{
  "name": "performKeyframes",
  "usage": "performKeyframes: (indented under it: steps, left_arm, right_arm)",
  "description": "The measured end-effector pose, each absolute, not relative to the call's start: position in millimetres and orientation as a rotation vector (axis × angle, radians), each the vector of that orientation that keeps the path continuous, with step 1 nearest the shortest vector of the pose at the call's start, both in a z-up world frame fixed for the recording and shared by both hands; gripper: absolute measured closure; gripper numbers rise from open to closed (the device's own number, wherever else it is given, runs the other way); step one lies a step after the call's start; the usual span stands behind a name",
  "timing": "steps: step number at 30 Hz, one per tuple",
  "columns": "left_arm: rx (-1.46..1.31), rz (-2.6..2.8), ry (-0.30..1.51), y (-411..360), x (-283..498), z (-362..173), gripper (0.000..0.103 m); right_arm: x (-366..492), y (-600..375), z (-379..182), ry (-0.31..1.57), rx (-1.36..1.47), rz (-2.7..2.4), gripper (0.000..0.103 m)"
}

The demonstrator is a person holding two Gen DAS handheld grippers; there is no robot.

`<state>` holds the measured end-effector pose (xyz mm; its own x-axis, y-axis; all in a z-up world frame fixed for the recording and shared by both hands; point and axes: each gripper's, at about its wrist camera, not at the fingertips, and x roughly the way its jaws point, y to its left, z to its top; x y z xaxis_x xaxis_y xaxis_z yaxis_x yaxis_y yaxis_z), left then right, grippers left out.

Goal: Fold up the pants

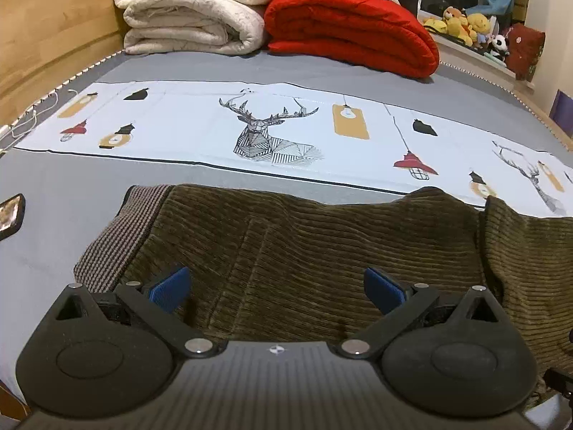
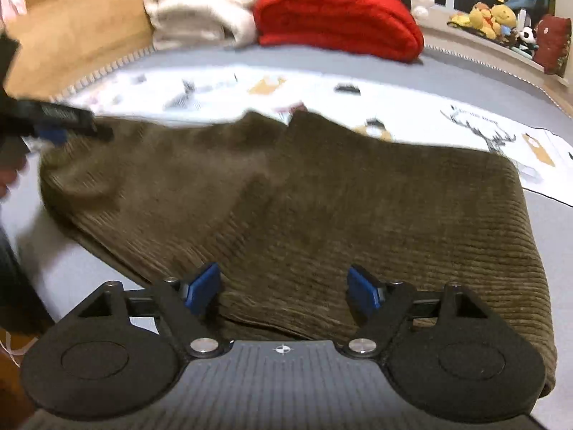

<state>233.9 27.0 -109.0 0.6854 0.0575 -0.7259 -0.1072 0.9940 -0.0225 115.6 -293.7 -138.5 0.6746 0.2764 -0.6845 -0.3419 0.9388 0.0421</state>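
I have my left gripper (image 1: 275, 288) angled down over the olive-brown corduroy pants (image 1: 322, 251), its blue pads spread wide with nothing pinched between them; the fabric lies beneath the gap, and I cannot tell whether the pads touch it. My right gripper (image 2: 283, 288) is tilted down the same way over the near edge of the pants, its blue-padded jaws standing wide apart and holding nothing, the corduroy lying under the space between them. The right wrist view is blurred, so fine detail there is lost to me.

The pants lie on the grey bed sheet (image 1: 71, 215), folded into a thick bundle with the ribs running across. In the left wrist view a striped brown-and-grey waistband (image 1: 118, 240) shows at the left end, and a fold edge crosses the cloth near the right. The far edge of the pants overlaps the pale blue printed cloth with deer and lamp motifs (image 1: 200, 125). In the right wrist view the bundle reads as two humps with a crease between them, and my left gripper appears at the far left, over the pants' left end.
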Motion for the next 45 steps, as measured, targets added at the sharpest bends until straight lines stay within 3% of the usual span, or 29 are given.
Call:
performKeyframes:
  steps: [8, 11, 13, 19, 24, 33, 39, 45]
  left_arm:
    - [-0.040, 0.094, 0.798, 22.9, 232.6, -106.1, 0.000]
    - [-0.036, 0.095, 0.804, 21.9, 233.6, -106.5, 0.000]
    - [-0.036, 0.094, 0.806, 21.6, 233.9, -106.6, 0.000]
    - [-0.031, 0.089, 0.800, 20.0, 232.2, -105.3, 0.000]
    - [-0.028, 0.071, 0.806, 16.1, 228.8, -103.5, 0.000]
    - [-0.005, 0.032, 0.792, -8.4, 213.8, -89.4, 0.000]
    - [-0.011, -0.012, 0.806, -49.5, 210.2, -80.6, 0.000]
    - [-0.041, -0.019, 0.917, -100.0, 222.1, -86.0, 0.000]
  right_arm:
    - [118.1, -297.5, -128.2, 0.678, -0.049, 0.289, 0.023]
    - [128.1, -299.2, -136.8, 0.733, -0.030, 0.282, 0.023]
    - [136.7, -292.6, -154.0, 0.869, -0.058, 0.324, 0.023]
    - [120.7, -286.4, -143.0, 0.767, -0.116, 0.349, 0.025]
    - [121.3, -284.1, -148.6, 0.799, -0.184, 0.340, 0.024]
    - [116.2, -354.0, -100.8, 0.588, 0.051, 0.055, 0.022]
    - [123.6, -414.6, -104.1, 0.658, 0.321, -0.139, 0.022]
    - [127.9, -434.5, -121.5, 0.761, 0.350, -0.298, 0.022]
